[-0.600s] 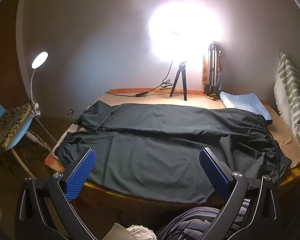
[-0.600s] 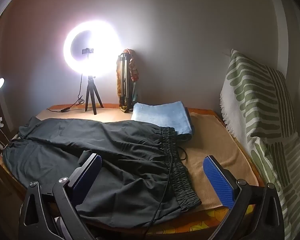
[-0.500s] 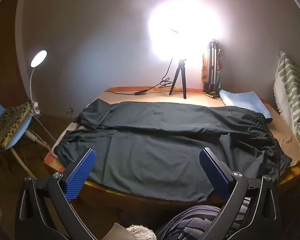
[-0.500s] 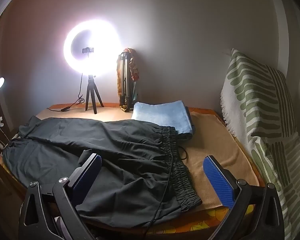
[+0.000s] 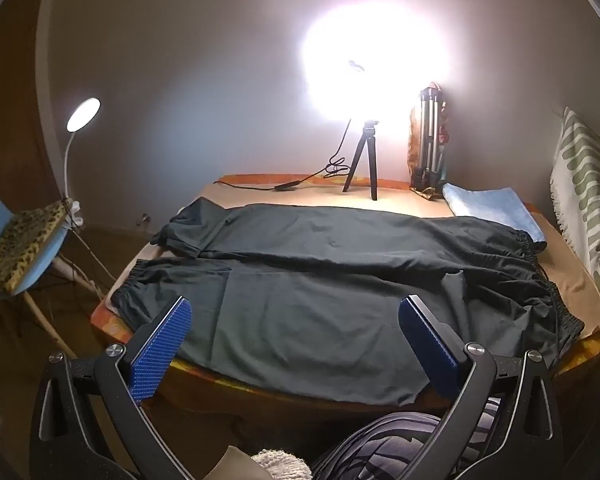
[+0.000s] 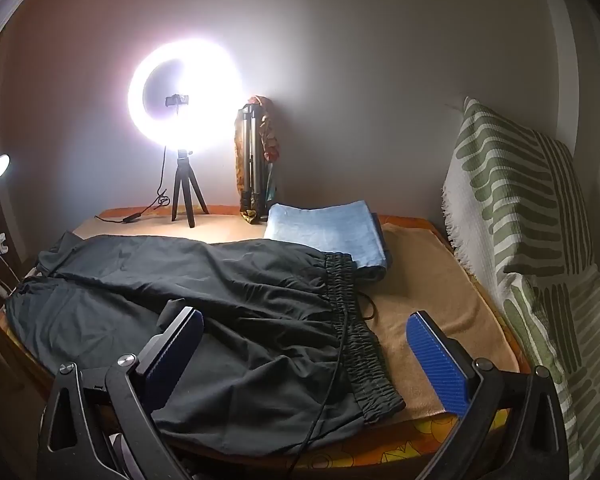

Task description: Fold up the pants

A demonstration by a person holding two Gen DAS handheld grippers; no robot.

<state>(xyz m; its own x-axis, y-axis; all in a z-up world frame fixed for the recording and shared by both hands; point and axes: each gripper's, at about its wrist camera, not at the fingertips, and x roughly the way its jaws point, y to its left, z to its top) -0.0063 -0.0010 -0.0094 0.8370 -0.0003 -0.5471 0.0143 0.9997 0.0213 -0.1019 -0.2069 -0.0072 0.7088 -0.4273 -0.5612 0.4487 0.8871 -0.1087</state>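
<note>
pants [image 5: 320,280] flat on table, beyond open hand-held gripper [image 5: 296,320]

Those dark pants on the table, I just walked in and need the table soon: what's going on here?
A person holds a gripper in each hand, about to fold the dark pants. The pants lie spread flat across the table, waistband toward the right, legs toward the left. The left gripper and right gripper are both open and hover at the near edge, touching nothing. No fold has been made yet.
</note>
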